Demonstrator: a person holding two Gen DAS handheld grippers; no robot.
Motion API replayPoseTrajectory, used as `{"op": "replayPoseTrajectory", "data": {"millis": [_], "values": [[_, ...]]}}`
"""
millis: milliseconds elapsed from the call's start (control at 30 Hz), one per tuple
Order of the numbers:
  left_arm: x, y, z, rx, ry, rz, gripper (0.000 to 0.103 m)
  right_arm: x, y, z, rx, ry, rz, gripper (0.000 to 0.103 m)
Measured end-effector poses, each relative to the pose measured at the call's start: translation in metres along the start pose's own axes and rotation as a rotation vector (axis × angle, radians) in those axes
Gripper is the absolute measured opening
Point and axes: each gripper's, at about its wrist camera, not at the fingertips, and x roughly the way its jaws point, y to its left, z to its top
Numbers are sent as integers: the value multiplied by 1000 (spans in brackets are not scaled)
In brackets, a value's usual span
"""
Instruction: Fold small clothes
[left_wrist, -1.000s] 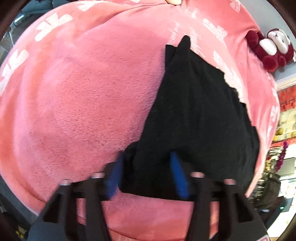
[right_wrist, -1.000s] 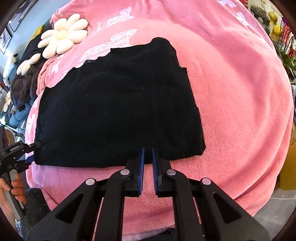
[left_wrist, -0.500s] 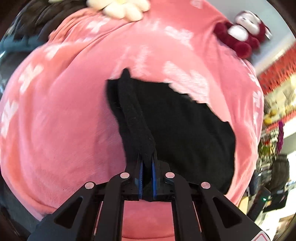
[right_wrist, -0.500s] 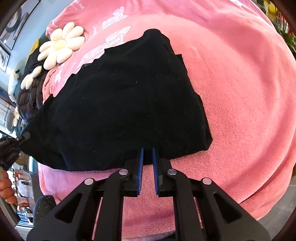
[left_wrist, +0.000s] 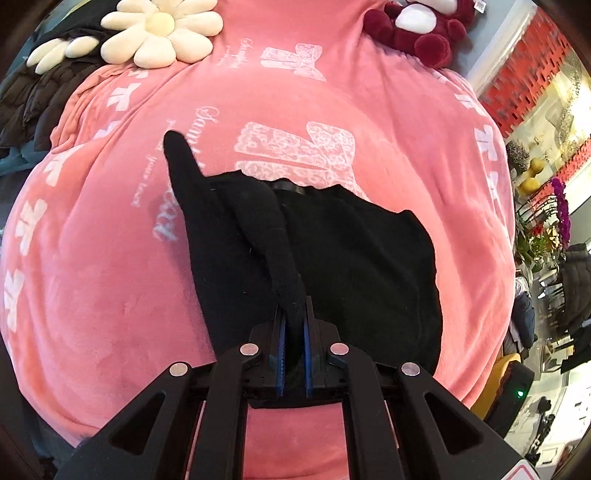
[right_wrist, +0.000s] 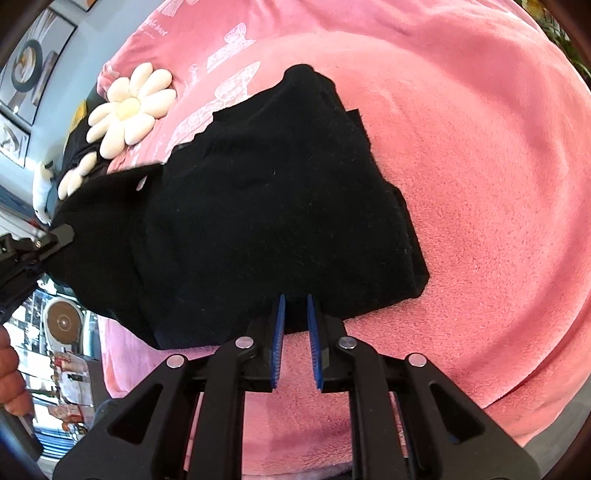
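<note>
Because a fold requires one edge raised, the left hand-held gripper (left_wrist: 293, 325) clamps the black garment (left_wrist: 332, 258) at 6 o'clock on the pink blanket (left_wrist: 110, 277). The right hand-held gripper (right_wrist: 294, 317) sits narrowly parted, empty, at the garment's near edge.

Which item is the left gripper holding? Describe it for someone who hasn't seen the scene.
A pink blanket with white bow prints covers the bed. In its middle lies a black garment, one edge pinched up in the left gripper. It is the only dark cloth on the blanket; the neighbouring daisy cushion is cream.
</note>
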Motion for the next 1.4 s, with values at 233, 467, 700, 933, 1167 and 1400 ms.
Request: {"op": "replayPoseTrajectory", "data": {"millis": [233, 467, 700, 933, 1167, 1400], "values": [[-7, -27, 9, 9, -14, -40, 4, -5, -11, 0, 54, -26, 46, 13], [5, -108, 4, 141, 12, -148, 4, -15, -21, 1, 116, -75, 90, 17], [63, -124, -46, 161, 207, -177, 16, -25, -37, 2, 194, -134, 121, 33], [1, -74, -55, 140, 35, -152, 45, -48, -12, 30, 48, -226, 159, 46], [-16, -41, -53, 91, 16, -147, 50, -4, 33, 117, -116, -51, 125, 70], [-13, -20, -60, 42, 31, -155, 50, 28, 81, 126, -304, 104, 93, 13]]}}
